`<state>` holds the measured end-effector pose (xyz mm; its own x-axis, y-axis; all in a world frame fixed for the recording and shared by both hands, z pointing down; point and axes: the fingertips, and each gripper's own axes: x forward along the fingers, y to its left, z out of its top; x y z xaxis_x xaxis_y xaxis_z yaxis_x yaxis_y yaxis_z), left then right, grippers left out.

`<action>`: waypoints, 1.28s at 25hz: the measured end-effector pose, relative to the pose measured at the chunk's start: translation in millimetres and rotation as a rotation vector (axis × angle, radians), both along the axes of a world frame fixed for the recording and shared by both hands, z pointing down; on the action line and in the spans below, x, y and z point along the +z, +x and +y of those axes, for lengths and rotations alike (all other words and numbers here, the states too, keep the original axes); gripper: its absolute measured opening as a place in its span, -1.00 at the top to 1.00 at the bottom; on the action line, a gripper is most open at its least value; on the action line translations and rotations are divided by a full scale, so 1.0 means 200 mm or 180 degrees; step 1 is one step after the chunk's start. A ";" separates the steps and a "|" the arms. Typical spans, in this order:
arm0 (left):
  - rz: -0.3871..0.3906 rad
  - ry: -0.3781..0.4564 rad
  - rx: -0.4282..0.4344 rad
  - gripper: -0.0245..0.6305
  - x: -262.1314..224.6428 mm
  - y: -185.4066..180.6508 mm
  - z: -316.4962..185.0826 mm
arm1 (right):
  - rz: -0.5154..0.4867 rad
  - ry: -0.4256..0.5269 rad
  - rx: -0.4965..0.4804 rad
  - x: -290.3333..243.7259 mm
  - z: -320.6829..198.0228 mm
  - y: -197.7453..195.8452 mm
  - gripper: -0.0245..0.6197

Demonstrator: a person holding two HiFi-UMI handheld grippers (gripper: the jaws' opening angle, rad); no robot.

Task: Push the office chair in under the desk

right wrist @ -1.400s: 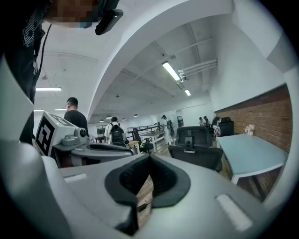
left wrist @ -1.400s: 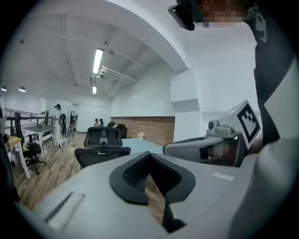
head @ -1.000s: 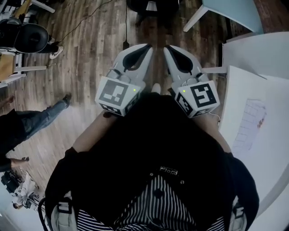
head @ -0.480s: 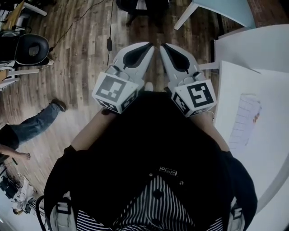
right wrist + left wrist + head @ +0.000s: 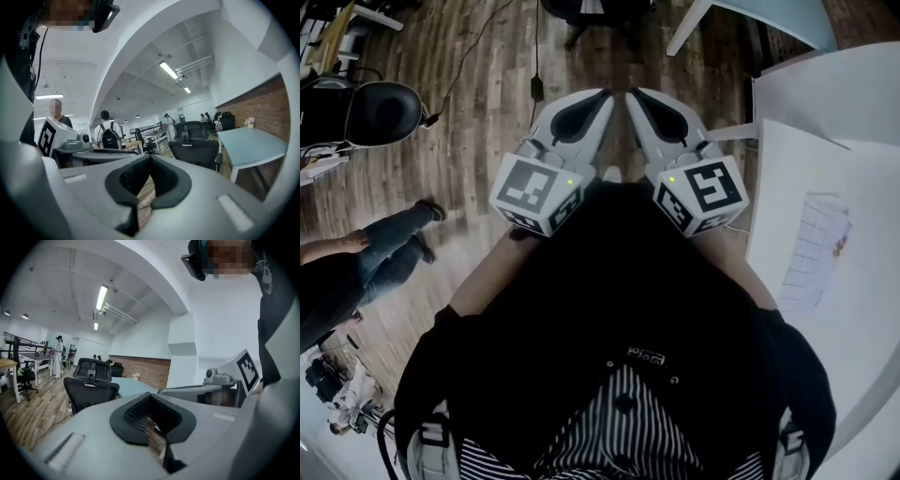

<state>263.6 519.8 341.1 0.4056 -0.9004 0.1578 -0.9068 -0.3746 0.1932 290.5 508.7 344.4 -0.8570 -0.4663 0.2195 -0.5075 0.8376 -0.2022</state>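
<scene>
Both grippers are up in front of the person's chest in the head view. The left gripper [image 5: 612, 97] and right gripper [image 5: 630, 94] are angled toward each other so their tips nearly meet. Jaws on both are pressed together with nothing pinched. Each gripper view just shows the dark pads [image 5: 133, 416] closed on each other, with the wood floor [image 5: 487, 122] showing past them.

The office chair [image 5: 194, 152] is black with a headrest and stands out ahead of the grippers, well apart from them. It's on the open floor just beside the near end of the light-blue desk [image 5: 251, 140], with its back facing the cameras, so it isn't tucked under. In the head view only a bit of it shows at the top edge.

Off to the right is a white table [image 5: 862, 112] with 1 paper sheet [image 5: 811, 253] lying on it. A 2nd black chair [image 5: 384, 112] sits at the left, and a bystander's legs [image 5: 389, 244] are on the floor below it.
</scene>
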 end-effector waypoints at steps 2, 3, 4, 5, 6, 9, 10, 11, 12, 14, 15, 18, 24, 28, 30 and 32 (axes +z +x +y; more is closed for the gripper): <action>-0.0020 -0.0050 -0.0030 0.92 0.01 0.02 0.00 | -0.0044 -0.0032 -0.0004 0.02 -0.01 0.03 0.92; -0.0025 -0.0071 -0.0047 0.92 0.01 0.02 -0.01 | -0.0064 -0.0037 -0.0012 0.02 -0.01 0.04 0.92; -0.0031 -0.0084 -0.0060 0.92 0.01 0.02 -0.03 | -0.0073 -0.0037 -0.0026 0.02 -0.02 0.04 0.92; -0.0039 -0.0093 -0.0068 0.92 0.01 0.02 -0.04 | -0.0072 -0.0041 -0.0044 0.02 -0.03 0.03 0.92; -0.0048 -0.0104 -0.0071 0.92 0.00 0.02 -0.05 | -0.0069 -0.0055 -0.0064 0.03 -0.03 0.02 0.92; -0.0065 -0.0154 -0.0047 0.92 0.02 0.02 -0.08 | -0.0073 -0.0104 -0.0087 0.04 -0.05 0.00 0.92; -0.0068 -0.0170 -0.0041 0.92 0.02 0.02 -0.10 | -0.0068 -0.0106 -0.0078 0.05 -0.06 0.01 0.92; -0.0077 -0.0177 -0.0045 0.92 0.03 0.02 -0.11 | -0.0055 -0.0104 -0.0065 0.05 -0.08 0.01 0.92; -0.0098 -0.0177 -0.0064 0.92 0.04 0.01 -0.13 | -0.0040 -0.0102 -0.0051 0.06 -0.10 0.01 0.92; -0.0192 -0.0182 -0.0139 0.92 0.05 -0.02 -0.19 | -0.0012 -0.0097 -0.0021 0.06 -0.15 0.00 0.92; -0.0245 -0.0196 -0.0173 0.92 0.06 -0.04 -0.22 | 0.0004 -0.0095 -0.0001 0.06 -0.18 -0.01 0.92; -0.0281 -0.0224 -0.0162 0.92 0.07 -0.08 -0.31 | 0.0081 -0.0092 0.0067 0.07 -0.26 -0.04 0.92; -0.0258 -0.0196 -0.0074 0.92 0.07 -0.18 -0.55 | 0.0288 0.0031 0.0130 0.09 -0.48 -0.18 0.92; -0.0285 -0.0198 -0.0072 0.92 0.07 -0.30 -0.71 | 0.0324 0.0095 0.0130 0.08 -0.62 -0.30 0.92; -0.0306 -0.0204 -0.0050 0.92 0.05 -0.35 -0.80 | 0.0323 0.0077 0.0146 0.07 -0.70 -0.35 0.92; -0.0313 -0.0219 0.0013 0.92 0.04 -0.40 -0.88 | 0.0328 0.0042 0.0195 0.06 -0.79 -0.41 0.92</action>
<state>183.3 343.2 349.8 0.3887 -0.8844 0.2583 -0.9212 -0.3673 0.1286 209.4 351.6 356.1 -0.8000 -0.5204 0.2985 -0.5753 0.8066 -0.1355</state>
